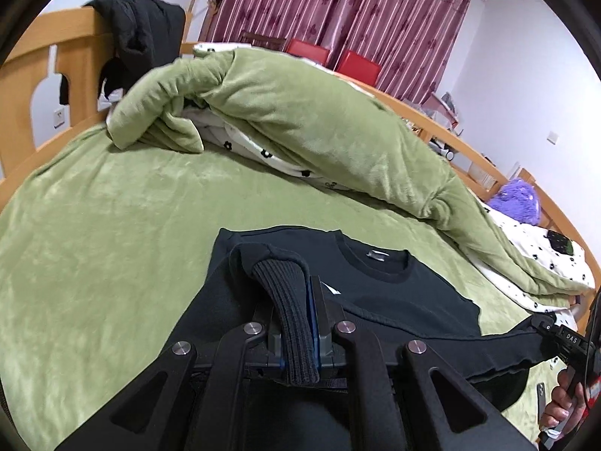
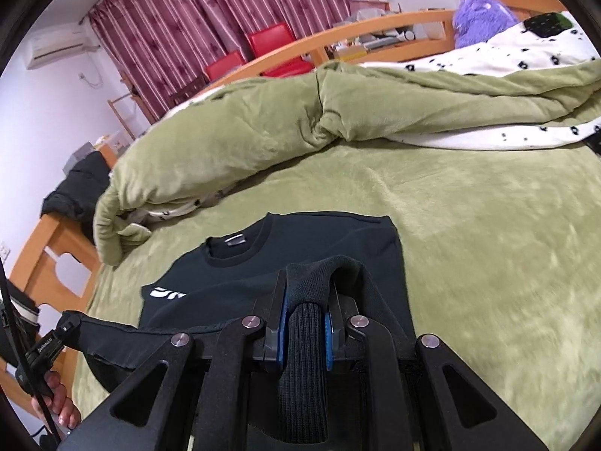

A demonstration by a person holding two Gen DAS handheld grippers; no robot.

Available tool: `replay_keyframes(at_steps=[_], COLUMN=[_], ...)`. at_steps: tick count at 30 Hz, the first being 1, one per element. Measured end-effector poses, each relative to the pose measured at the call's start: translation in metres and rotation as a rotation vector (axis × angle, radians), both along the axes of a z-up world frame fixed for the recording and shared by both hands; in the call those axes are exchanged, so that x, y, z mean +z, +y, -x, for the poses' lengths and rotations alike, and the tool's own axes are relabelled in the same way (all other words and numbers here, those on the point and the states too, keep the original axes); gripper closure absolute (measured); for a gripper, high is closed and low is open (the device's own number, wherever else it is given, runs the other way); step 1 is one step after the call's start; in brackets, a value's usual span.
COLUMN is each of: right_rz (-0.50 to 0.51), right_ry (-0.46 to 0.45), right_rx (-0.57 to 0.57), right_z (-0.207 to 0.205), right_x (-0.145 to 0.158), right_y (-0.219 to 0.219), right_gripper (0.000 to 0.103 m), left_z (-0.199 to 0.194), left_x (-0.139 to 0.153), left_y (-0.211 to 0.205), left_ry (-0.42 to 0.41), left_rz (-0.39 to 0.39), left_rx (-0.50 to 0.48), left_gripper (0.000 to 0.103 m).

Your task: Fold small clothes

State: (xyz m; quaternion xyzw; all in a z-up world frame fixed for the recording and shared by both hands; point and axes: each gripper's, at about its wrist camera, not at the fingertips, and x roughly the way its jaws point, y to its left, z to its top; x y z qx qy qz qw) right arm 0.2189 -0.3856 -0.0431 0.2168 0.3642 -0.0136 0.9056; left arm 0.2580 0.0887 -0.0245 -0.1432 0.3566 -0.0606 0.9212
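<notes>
garment: black cotton sweatshirt (image 1: 405, 293) lies collar-up at frame centre on the green plush bed cover (image 1: 112, 225)
left tool (image 1: 311, 300): narrow, pinching a ribbed cuff
right tool (image 2: 308, 300): narrow, pinching the other ribbed cuff
key relation: both sleeves lifted over the body, which lies ahead of both tools
room: bunched green quilt (image 1: 300, 112) well beyond collar

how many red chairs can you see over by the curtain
2. Both red padded chairs stand side by side beyond the bed's wooden rail, before the maroon striped curtain: one to the left, one to the right. Others may be hidden behind the bed.
</notes>
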Motion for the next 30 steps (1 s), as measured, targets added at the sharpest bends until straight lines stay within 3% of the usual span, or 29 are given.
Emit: replay_keyframes(at_steps=[8,14,19,20,23,26,28,30], right_rz=[0.014,0.043,0.073,0.08,0.136,0.188,0.214,0.243], right_ry=[0.053,0.096,0.136,0.138,0.113,0.08,0.061,0.048], right_rx=[0.02,0.018,0.012,0.015,-0.001,0.006,0.015,0.033], right_z=[-0.076,-0.118,-0.131,-0.129,-0.116,-0.093,-0.076,-0.057], right_x=[-0.044,-0.079,-0.096,-0.096,-0.087,-0.07,-0.059,-0.051], right_y=[0.004,0.003,0.003,0.005,0.009,0.018,0.027,0.039], right_gripper=[0.088,0.087,0.077,0.069,0.053,0.05,0.049,0.047], left_z=[-0.073,-0.104,-0.116,-0.116,-0.109,-0.094,-0.073,-0.055], left_x=[-0.046,-0.067,-0.074,-0.075,-0.072,-0.064,-0.053,-0.046], left_y=[-0.009,-0.019,-0.022,-0.022,-0.017,-0.01,0.0,0.008], left_ry=[0.062,0.071,0.086,0.098,0.117,0.098,0.07,0.039], left_rz=[-0.014,-0.058,-0.075,-0.067,-0.038,-0.045,-0.046,-0.036], left_rx=[0.0,-0.016,-0.012,-0.016,-0.026,-0.013,0.006,0.021], left_gripper=[0.094,0.093,0.089,0.087,0.074,0.06,0.026,0.024])
